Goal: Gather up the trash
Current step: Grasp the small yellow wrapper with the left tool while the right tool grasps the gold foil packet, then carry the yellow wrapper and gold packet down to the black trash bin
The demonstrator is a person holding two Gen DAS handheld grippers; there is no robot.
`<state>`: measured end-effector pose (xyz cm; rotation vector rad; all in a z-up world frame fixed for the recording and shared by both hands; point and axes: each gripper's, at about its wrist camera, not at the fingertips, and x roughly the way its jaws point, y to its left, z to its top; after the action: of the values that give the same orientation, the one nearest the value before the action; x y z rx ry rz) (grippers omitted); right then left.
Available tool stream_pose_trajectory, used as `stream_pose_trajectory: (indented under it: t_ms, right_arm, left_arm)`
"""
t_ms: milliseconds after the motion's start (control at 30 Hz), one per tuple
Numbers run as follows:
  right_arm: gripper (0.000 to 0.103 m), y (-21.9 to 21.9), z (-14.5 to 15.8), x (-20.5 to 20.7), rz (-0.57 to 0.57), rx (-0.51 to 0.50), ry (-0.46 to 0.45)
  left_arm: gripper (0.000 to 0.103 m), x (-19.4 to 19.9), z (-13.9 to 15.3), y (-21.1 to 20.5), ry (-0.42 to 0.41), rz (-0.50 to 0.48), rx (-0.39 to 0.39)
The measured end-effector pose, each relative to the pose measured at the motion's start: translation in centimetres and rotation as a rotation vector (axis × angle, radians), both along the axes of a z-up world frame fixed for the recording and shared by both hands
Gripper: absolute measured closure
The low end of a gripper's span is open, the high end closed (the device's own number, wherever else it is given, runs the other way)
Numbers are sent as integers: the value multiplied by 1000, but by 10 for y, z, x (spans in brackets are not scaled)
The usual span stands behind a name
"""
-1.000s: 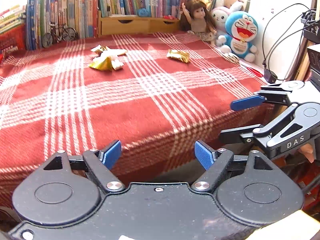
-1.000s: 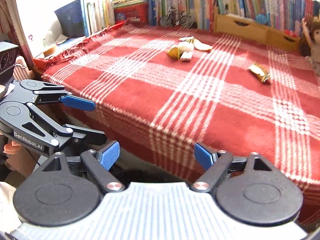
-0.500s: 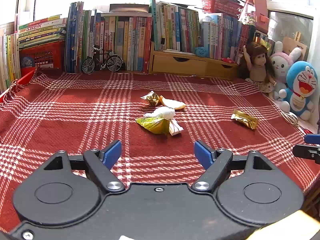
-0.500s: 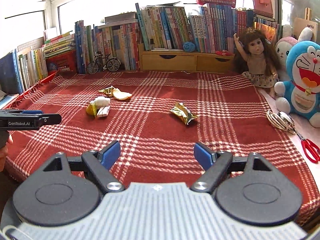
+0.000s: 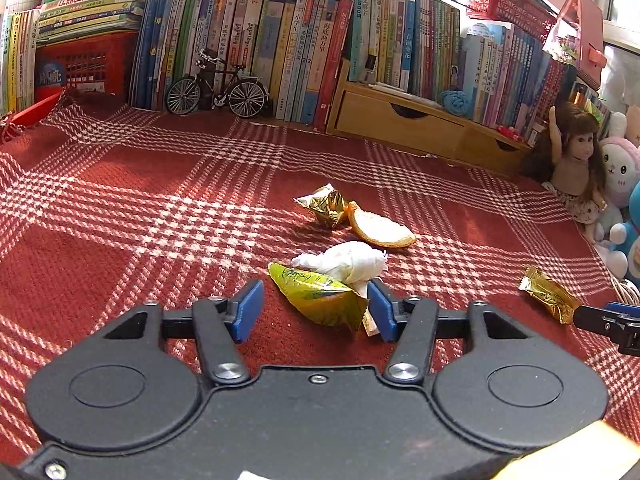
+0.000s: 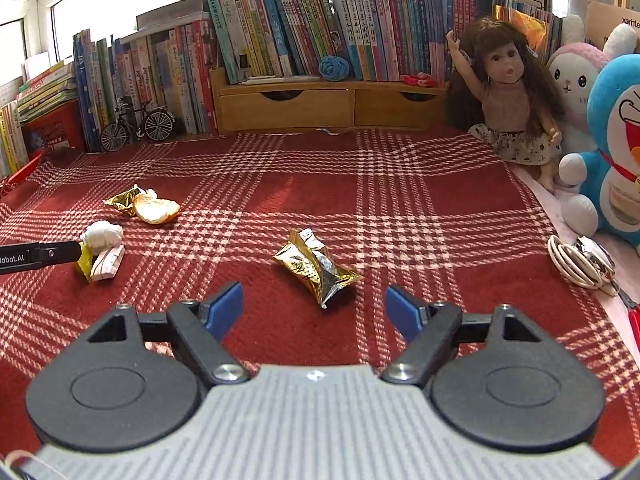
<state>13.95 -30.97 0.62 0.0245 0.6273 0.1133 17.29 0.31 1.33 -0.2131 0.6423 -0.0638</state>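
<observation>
Both grippers have swung in from the near edge of the bed over the last second, so the trash that sat far off in the upper part of each frame now lies just ahead of the fingers.

Filling most of both views, the red plaid blanket (image 5: 140,208) carries all the litter. Along the top edge of the frames stands a row of books (image 5: 280,40), and below them at upper right a wooden drawer unit (image 5: 400,124) with both drawers shut, its contents hidden. A doll (image 6: 504,92) and plush toys sit at the right edge of the right wrist view.

At the bottom centre of the left wrist view the left gripper (image 5: 314,310) is closing its jaws around a green-yellow wrapper (image 5: 316,294); the right pad looks close against the wrapper's edge, the left pad stands apart from it. A crumpled white tissue (image 5: 348,260) lies touching the wrapper's far side. Beyond, centre frame, an orange peel (image 5: 380,230) touches a small gold wrapper (image 5: 324,204).

The right gripper (image 6: 314,308) holds its jaws spread wide with nothing between them; a crinkled gold wrapper (image 6: 316,266) lies just beyond its fingertips, centre frame.
</observation>
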Motion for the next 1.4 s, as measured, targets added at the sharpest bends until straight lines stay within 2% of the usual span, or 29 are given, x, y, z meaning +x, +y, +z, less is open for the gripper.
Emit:
stream_pose_trajectory:
  t_ms: [100,133,167,267,333,400,467,800,1400]
  right_arm:
    - [16,1,-7,21,-3,-8,12]
    - [16,2,-9,28,-2,-24,17]
    - [16,4,-11,33,3,-38,21]
    - [16,8,-17,47,26,-67,43]
    - [37,11,-23,56,64,-62,96]
    - [52,14,-27,56,81,-57,114]
    - [62,20,-27,51,106,-71,98]
    - [63,37,-14,1,217,-27,68]
    - [63,55,3,-71,285,-21,55]
  left_arm:
    - [61,8,-6,1,11,-4,-21]
    - [66,9,-8,0,12,-7,-19]
    - [78,9,-8,0,9,-15,-16]
    - [95,1,-7,-3,7,-28,25]
    - [96,-10,-5,-4,-13,-53,47]
    - [97,-21,-1,-4,-35,-76,63]
    - [97,-30,3,-2,-48,-84,65]
    - [97,-67,17,6,-74,-110,21]
    - [97,-137,40,1,-106,-184,55]
